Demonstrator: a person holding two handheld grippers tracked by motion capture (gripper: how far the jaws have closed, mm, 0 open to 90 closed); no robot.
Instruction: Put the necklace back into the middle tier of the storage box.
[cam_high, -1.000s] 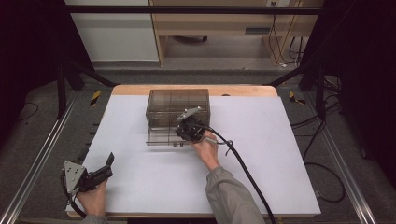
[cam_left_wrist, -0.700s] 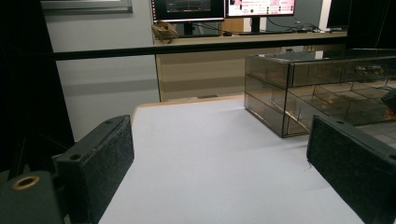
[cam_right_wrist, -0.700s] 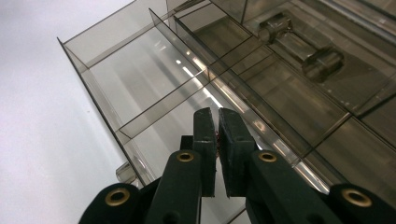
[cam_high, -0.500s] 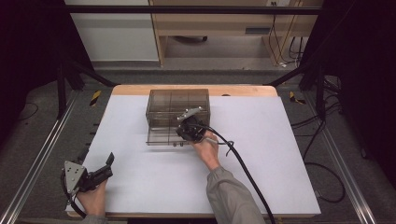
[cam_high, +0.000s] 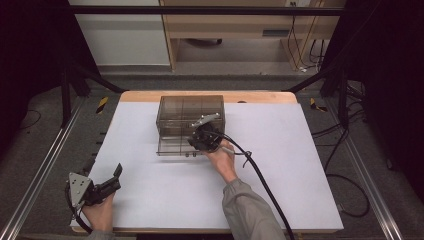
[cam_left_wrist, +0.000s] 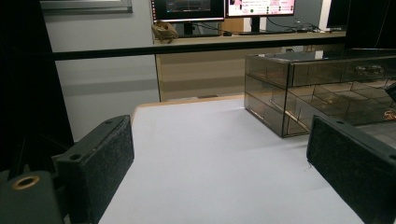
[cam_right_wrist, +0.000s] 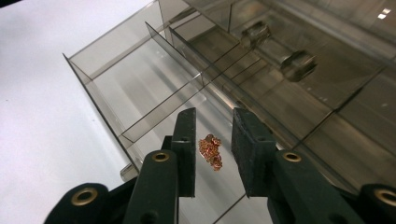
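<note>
Nothing has visibly shifted in the past second: both my hands sit where they were, seen from above. At the table (cam_high: 150, 200) centre, my right gripper (cam_right_wrist: 214, 151) hangs over the pulled-out drawer (cam_right_wrist: 140, 93) of a smoky clear plastic cabinet (cam_high: 190, 117), jaws parted a little on either side of a small coppery crumpled piece (cam_right_wrist: 211, 152) lying on the drawer floor, neither pad visibly touching it. My left gripper (cam_high: 107, 185) rests at seven o'clock, jaws spread wide and empty. My worry: the piece is tiny and light, so closing off-centre could flick it aside, a pad could catch a thin divider, or a push could slide the drawer.
</note>
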